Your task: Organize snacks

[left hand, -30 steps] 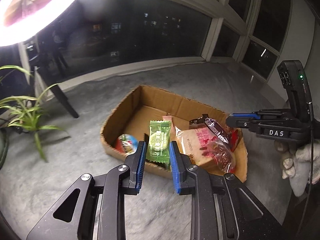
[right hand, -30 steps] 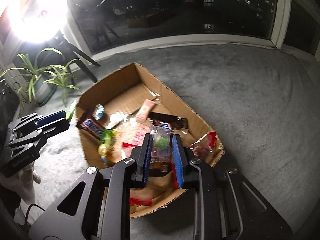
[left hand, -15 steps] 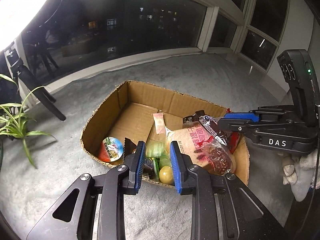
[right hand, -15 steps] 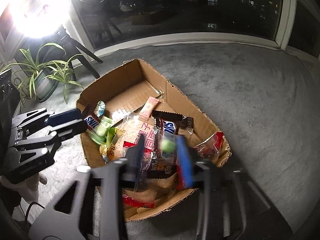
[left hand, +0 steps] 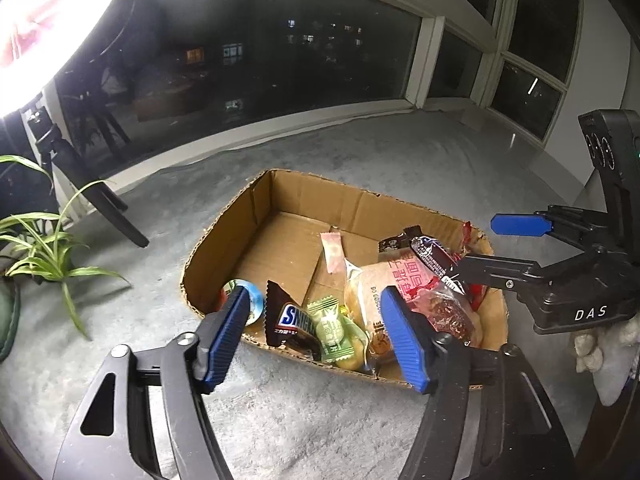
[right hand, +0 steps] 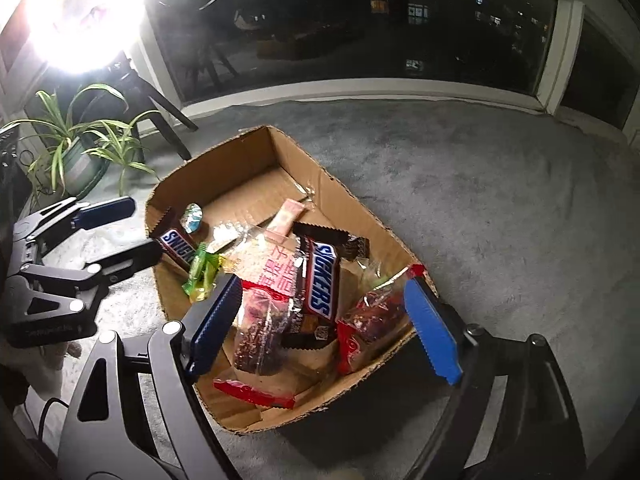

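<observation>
Both jaws have just sprung wide from near-shut, so both snacks are dropped: another pair sorted. My left gripper (left hand: 316, 336) gapes empty over the green candy (left hand: 334, 330) in the box (left hand: 224, 240); my right gripper (right hand: 324, 328) gapes empty over the Snickers (right hand: 322, 276), touching nothing.

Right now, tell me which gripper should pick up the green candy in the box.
Left. The left gripper is open with the green candy lying straight ahead between its fingers, at the near box wall. The right gripper, also open, faces the Snickers bar instead.
</observation>
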Motion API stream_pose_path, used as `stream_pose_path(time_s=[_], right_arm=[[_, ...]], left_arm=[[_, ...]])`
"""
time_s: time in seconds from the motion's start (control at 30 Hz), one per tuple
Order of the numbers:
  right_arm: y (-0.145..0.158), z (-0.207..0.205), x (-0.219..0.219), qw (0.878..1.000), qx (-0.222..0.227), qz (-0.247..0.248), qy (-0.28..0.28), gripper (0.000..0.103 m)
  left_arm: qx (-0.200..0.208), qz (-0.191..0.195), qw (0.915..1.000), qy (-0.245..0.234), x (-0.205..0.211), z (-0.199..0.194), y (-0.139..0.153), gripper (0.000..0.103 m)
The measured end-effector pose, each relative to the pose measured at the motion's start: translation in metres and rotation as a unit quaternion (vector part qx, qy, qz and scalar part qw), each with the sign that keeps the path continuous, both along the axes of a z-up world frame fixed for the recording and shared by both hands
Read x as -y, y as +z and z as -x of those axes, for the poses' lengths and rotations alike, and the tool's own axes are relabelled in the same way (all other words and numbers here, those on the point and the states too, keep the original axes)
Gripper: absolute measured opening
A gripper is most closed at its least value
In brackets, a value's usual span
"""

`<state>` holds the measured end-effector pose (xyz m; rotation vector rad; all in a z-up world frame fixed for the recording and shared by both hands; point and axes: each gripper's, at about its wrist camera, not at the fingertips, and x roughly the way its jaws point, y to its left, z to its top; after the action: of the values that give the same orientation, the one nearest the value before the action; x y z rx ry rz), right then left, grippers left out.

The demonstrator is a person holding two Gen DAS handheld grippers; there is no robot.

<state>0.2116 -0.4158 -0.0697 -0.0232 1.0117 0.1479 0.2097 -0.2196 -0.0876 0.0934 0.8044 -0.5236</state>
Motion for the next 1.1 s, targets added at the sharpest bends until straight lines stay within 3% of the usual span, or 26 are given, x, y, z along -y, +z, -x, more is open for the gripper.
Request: stream_pose_path(time_s=[0.6,1.1], right_arm=[[0.044,0.029,-0.005,0.997,0.054,-0.023,-0.058,0.086],[0.082,0.053,-0.036,0.994,0.101,-0.007,-0.043,0.086]], left_arm=[[0.025,0.003,0.9996,0.009,-0.011,0.017,0.02,0.069],[0.05,0.021,0.9981,0.03,-0.034,0.041,0.042,0.069]])
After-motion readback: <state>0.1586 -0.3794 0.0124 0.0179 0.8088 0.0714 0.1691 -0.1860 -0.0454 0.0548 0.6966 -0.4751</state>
